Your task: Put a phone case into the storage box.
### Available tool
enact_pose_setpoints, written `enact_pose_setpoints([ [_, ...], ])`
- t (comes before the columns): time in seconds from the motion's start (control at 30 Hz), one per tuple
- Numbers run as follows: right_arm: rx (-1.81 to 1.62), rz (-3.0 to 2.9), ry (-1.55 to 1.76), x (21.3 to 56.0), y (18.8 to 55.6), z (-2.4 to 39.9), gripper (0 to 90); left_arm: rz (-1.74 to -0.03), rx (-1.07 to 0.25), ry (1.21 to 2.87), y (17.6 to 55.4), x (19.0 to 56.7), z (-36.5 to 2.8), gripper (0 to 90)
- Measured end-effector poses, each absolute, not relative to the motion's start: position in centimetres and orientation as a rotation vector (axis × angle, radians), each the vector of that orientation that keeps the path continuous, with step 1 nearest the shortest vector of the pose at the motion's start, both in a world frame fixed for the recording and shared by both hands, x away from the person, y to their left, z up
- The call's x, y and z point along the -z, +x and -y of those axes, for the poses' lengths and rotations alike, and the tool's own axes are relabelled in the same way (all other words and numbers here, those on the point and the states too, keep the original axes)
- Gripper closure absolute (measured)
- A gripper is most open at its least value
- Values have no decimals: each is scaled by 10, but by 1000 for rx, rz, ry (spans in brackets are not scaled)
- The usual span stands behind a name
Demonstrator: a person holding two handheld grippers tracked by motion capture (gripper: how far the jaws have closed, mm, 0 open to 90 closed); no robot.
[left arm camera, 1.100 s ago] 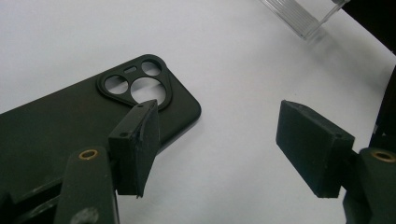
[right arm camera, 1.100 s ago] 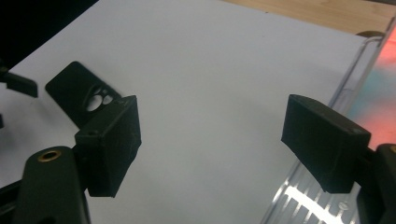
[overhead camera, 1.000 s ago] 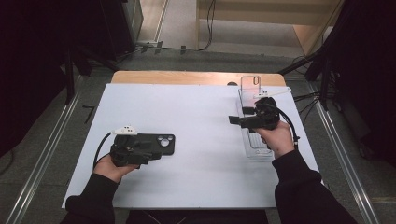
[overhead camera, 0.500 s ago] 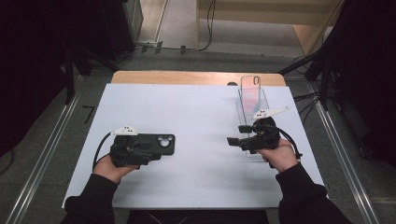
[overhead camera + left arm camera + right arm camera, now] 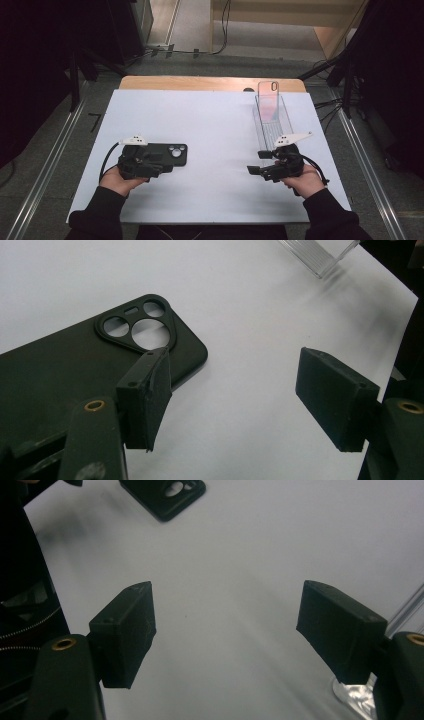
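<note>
**Setting: recording bench in a lab or studio space**

A wooden table [image 5: 210,83] covered by a white sheet [image 5: 215,135] was set within a metal rail frame [image 5: 47,150] on a grey carpeted floor [image 5: 190,60]. Black cables [image 5: 220,30] were run across the floor behind it, dark stands [image 5: 75,75] were placed at the sides, and light wooden furniture [image 5: 280,15] was seen at the back. No domestic fittings were in evidence.
</note>
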State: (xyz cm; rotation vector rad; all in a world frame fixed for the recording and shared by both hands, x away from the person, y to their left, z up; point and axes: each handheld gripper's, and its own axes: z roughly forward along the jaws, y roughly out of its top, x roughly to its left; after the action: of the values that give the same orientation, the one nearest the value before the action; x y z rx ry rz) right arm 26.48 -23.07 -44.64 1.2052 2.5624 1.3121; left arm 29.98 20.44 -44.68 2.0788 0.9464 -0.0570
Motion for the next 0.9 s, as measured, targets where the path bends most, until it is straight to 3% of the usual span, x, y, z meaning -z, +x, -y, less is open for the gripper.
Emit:
enact_pose_setpoints([
  [0.37,-1287,-2593,1192,455,260,232,217,-956,24,2055,308,439,-207,280],
  [0.9,-1274,-2592,1211,459,257,234,217,-1181,-96,2022,362,444,-234,346],
])
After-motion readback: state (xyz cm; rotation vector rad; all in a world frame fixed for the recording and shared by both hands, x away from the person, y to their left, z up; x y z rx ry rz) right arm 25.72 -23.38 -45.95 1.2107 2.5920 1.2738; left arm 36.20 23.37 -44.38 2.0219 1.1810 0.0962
